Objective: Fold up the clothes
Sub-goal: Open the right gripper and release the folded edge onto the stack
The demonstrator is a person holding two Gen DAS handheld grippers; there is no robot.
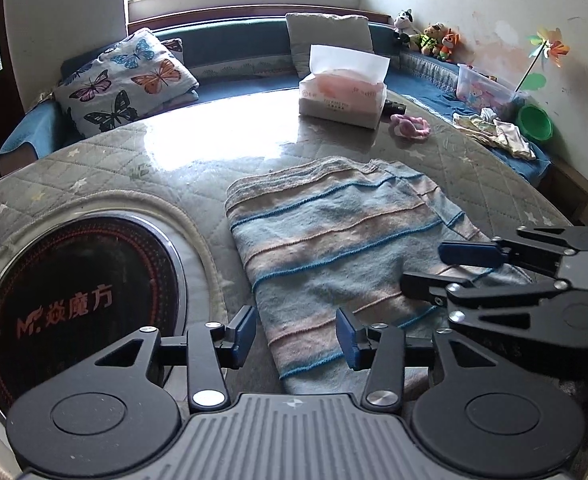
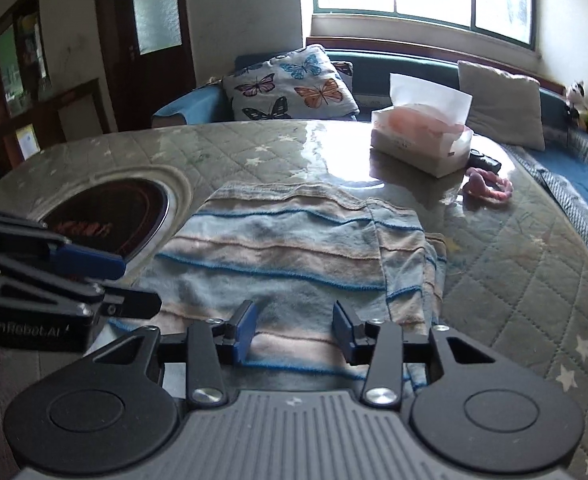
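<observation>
A folded striped cloth (image 1: 333, 236) in pale blue, pink and dark blue lies flat on the quilted table cover (image 1: 94, 160). My left gripper (image 1: 295, 338) stands open over the cloth's near left edge, and its blue pads grip nothing. In the left wrist view my right gripper (image 1: 433, 266) hovers open above the cloth's right side. The right wrist view shows the same cloth (image 2: 286, 248) with my right gripper (image 2: 294, 334) open just above its near edge. There my left gripper (image 2: 134, 284) reaches in from the left, also open.
A round black cooktop (image 1: 78, 304) is set into the table left of the cloth. A tissue box (image 1: 341, 96) and a pink fabric ring (image 1: 409, 124) lie further back. A blue bench holds a butterfly pillow (image 1: 122, 80), toys and small clothes (image 1: 493, 132).
</observation>
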